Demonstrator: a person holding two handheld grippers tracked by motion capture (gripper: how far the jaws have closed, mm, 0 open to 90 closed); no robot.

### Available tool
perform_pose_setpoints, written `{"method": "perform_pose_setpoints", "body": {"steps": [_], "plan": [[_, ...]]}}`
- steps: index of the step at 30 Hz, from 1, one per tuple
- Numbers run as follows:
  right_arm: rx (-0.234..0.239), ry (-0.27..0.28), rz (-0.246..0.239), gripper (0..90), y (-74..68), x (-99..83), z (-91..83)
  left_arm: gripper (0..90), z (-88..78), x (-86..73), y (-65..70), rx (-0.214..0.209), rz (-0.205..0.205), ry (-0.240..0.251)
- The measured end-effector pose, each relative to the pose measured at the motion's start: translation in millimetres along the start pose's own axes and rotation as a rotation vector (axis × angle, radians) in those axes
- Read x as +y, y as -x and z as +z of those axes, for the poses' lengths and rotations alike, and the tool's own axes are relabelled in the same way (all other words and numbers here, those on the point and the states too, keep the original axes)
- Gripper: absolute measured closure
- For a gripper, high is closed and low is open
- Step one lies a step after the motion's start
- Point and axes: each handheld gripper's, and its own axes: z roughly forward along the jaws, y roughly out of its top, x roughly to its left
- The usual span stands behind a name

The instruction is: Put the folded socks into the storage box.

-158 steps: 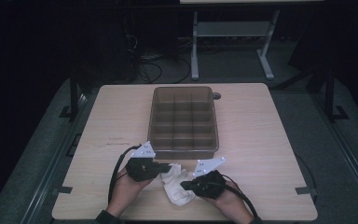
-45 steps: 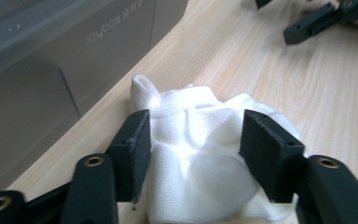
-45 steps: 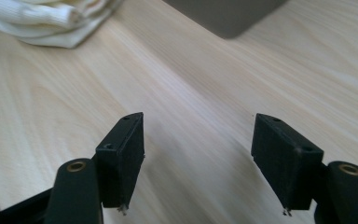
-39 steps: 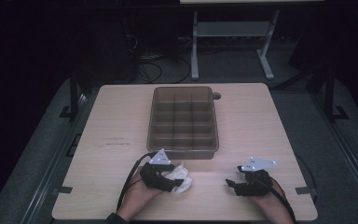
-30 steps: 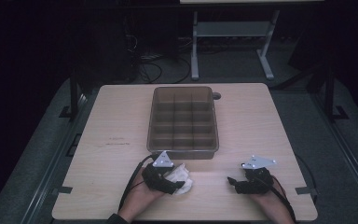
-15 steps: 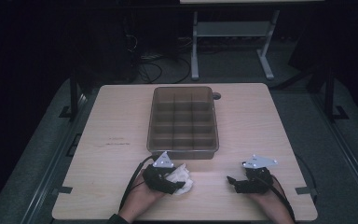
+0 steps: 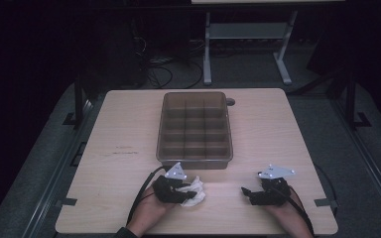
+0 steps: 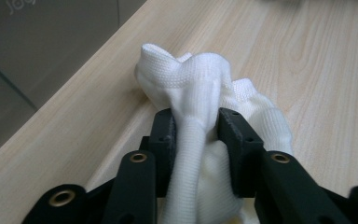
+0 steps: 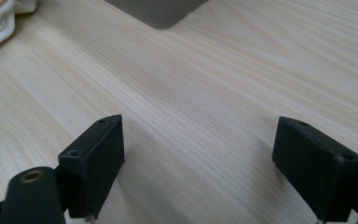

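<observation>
Having just closed on a fold of the sock [image 8: 200,93] near the table's [image 7: 129,168] front edge, the left gripper [image 8: 196,135] should lift slowly, keeping its clamp, while the right gripper [image 9: 198,154] waits with jaws apart.

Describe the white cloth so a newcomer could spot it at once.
Start at the compartment tray mid-table and come toward the near edge, on its left side. There the left gripper pinches a crumpled white cloth, the sole pale, soft, knitted thing there.
</observation>
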Motion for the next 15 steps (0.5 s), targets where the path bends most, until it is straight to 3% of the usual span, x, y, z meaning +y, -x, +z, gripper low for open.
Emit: {"method": "perform_pose_setpoints", "body": {"steps": [7,11,15], "plan": [[0.000,0.000,-0.001,16.1,0.0,0.1,0.0,78.3,-5.4,0.9,-2.7,-0.036,-0.005,0.033],[0.000,-0.001,-0.001,16.1,0.0,0.1,0.0,79.0,-6.6,4.4,0.0,-0.055,0.006,0.025],[0.001,0.000,-0.001,15.9,0.0,0.1,0.1,79.6,-11.9,9.7,3.1,-0.060,0.022,0.049]]}}
